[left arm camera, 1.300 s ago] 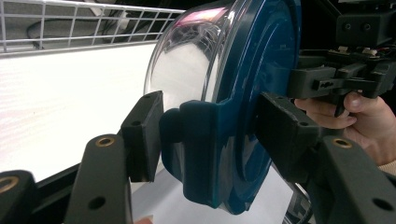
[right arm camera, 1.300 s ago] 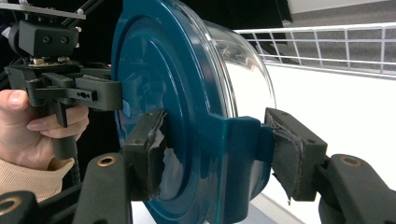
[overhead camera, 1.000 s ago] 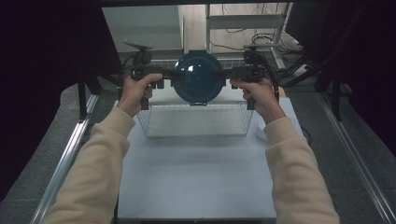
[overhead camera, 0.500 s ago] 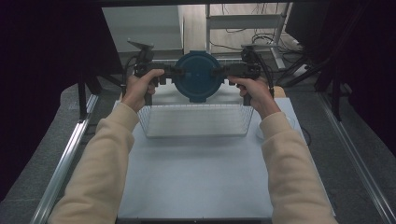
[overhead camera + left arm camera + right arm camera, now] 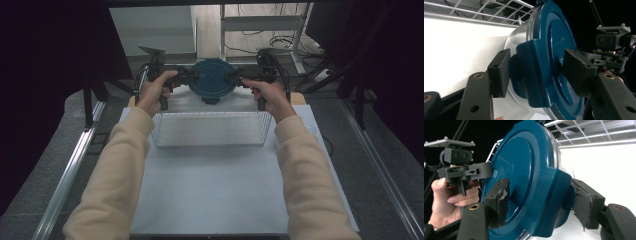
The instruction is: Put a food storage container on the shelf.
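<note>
The blue-lidded container (image 5: pixel 212 82) hangs in the air at the far end of the desk (image 5: pixel 215 195), beyond the wire basket (image 5: pixel 210 130), carried between the two tongs. The left tongs (image 5: pixel 537 68) are closed on a blue latch tab at the container's rim, one pad on the lid's face and the other behind the tab. The right tongs (image 5: pixel 544 200) pinch the opposite tab in the same way; in the high view they reach in from the right (image 5: pixel 239 76) while the left tongs come in from the left (image 5: pixel 186 76), each held by a hand (image 5: pixel 155 90).

The main risk, as I judge it, is the hold itself: each pair of tongs grips only a narrow tab at the edge, so the round body could pivot about the line between the two grips and swing or tip. If the hands drift apart or turn unevenly, a tab could slip from its pads, or a latch could flip open and loosen the lid. The padding on the right tongs looks torn and frayed, which may weaken friction there. The clear body under the lid looks smooth, so a slipping pad would find little to catch. A drop from here would land on or near the basket's far rim, and the container could bounce or roll off the desk. Whether anything is inside I cannot tell.
</note>
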`<act>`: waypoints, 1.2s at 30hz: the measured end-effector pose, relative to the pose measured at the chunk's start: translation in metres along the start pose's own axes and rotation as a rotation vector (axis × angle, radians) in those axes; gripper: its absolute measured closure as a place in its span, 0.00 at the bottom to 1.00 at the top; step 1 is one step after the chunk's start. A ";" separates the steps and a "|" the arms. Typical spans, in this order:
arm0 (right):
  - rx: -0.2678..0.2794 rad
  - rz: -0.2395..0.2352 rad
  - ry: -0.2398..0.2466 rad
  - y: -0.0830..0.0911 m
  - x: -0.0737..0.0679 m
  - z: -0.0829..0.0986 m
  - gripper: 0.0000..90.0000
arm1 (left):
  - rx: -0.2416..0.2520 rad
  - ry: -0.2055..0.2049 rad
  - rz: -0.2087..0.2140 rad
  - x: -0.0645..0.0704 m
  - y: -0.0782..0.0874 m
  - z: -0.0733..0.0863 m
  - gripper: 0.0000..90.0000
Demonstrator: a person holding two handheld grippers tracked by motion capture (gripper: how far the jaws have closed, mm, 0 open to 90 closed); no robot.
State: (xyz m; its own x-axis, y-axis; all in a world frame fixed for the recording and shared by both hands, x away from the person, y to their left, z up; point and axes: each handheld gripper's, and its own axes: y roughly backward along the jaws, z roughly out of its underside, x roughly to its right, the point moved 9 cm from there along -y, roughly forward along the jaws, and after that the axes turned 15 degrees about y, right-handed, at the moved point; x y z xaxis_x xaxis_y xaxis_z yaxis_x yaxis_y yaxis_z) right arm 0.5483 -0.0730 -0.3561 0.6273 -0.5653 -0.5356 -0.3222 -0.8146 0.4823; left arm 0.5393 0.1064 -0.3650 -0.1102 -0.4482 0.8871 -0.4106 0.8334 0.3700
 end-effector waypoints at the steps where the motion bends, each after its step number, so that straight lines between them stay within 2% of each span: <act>1: 0.002 0.002 -0.018 -0.001 0.002 0.001 0.37 | 0.004 0.012 0.010 -0.002 -0.002 -0.001 0.46; 4: 0.000 0.004 -0.029 -0.002 0.003 0.002 0.36 | 0.015 0.026 0.025 -0.005 -0.004 -0.002 0.46; 5: 0.001 0.002 -0.038 -0.002 0.004 0.002 0.36 | 0.018 0.015 0.024 -0.005 -0.004 -0.002 0.45; 7: 0.008 0.012 -0.022 -0.002 0.003 0.002 0.34 | 0.027 0.011 0.030 -0.005 -0.004 -0.002 0.45; 9: 0.008 0.025 -0.003 -0.004 0.001 0.002 0.31 | 0.057 -0.006 0.026 -0.005 -0.005 -0.002 0.44; 11: 0.004 0.076 0.034 -0.005 0.000 0.002 0.22 | 0.070 -0.017 0.010 -0.006 -0.004 -0.002 0.38; 12: 0.004 0.076 0.034 -0.005 0.000 0.002 0.22 | 0.080 -0.028 -0.003 -0.007 -0.004 -0.002 0.38; 13: -0.007 0.117 0.067 -0.004 -0.001 0.003 0.14 | 0.116 -0.047 -0.041 -0.008 -0.002 -0.003 0.31; 14: -0.010 0.138 0.078 -0.003 -0.001 0.004 0.13 | 0.135 -0.063 -0.058 -0.008 0.000 -0.003 0.29; 15: -0.010 0.138 0.078 -0.003 -0.001 0.004 0.13 | 0.135 -0.063 -0.058 -0.008 0.000 -0.003 0.26; 16: -0.006 0.165 0.090 -0.001 -0.001 0.003 0.12 | 0.151 -0.081 -0.069 -0.008 0.003 -0.003 0.26; 17: 0.010 0.195 0.123 0.004 -0.007 0.002 0.06 | 0.162 -0.095 -0.080 -0.007 0.006 -0.003 0.22; 18: 0.010 0.195 0.123 0.004 -0.007 0.002 0.06 | 0.173 -0.108 -0.084 -0.006 0.009 -0.002 0.22; 19: 0.012 0.203 0.134 0.005 -0.010 0.002 0.05 | 0.187 -0.139 -0.093 -0.003 0.013 0.001 0.22; 20: 0.010 0.237 0.191 0.011 -0.018 0.003 0.03 | 0.189 -0.167 -0.105 -0.001 0.015 0.003 0.22; 22: 0.014 0.272 0.234 0.019 -0.024 0.005 0.03 | 0.200 -0.234 -0.129 0.004 0.022 0.011 0.22; 23: 0.014 0.272 0.234 0.019 -0.024 0.005 0.03 | 0.201 -0.258 -0.123 0.008 0.026 0.016 0.22; 24: 0.027 0.261 0.267 0.028 -0.031 0.008 0.03 | 0.202 -0.283 -0.111 0.012 0.033 0.023 0.22; 25: 0.027 0.261 0.267 0.028 -0.031 0.008 0.03 | 0.202 -0.283 -0.111 0.012 0.033 0.023 0.22; 28: 0.044 0.240 0.307 0.040 -0.039 0.016 0.06 | 0.198 -0.345 -0.124 0.015 0.047 0.039 0.23; 32: 0.051 0.246 0.402 0.060 -0.046 0.042 0.09 | 0.186 -0.402 -0.137 0.015 0.061 0.062 0.24; 34: 0.055 0.250 0.418 0.065 -0.046 0.049 0.10 | 0.170 -0.437 -0.139 0.011 0.069 0.082 0.24; 35: 0.059 0.262 0.447 0.074 -0.045 0.064 0.11 | 0.162 -0.452 -0.134 0.008 0.073 0.094 0.24; 36: 0.059 0.262 0.447 0.074 -0.045 0.064 0.11 | 0.162 -0.452 -0.134 0.008 0.073 0.094 0.24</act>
State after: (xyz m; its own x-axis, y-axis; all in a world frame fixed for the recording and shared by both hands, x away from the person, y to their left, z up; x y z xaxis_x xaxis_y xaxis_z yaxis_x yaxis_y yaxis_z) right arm 0.4512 -0.1160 -0.3410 0.7577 -0.6509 -0.0476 -0.5404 -0.6666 0.5134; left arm 0.4236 0.1332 -0.3570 -0.4134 -0.6734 0.6129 -0.5794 0.7138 0.3934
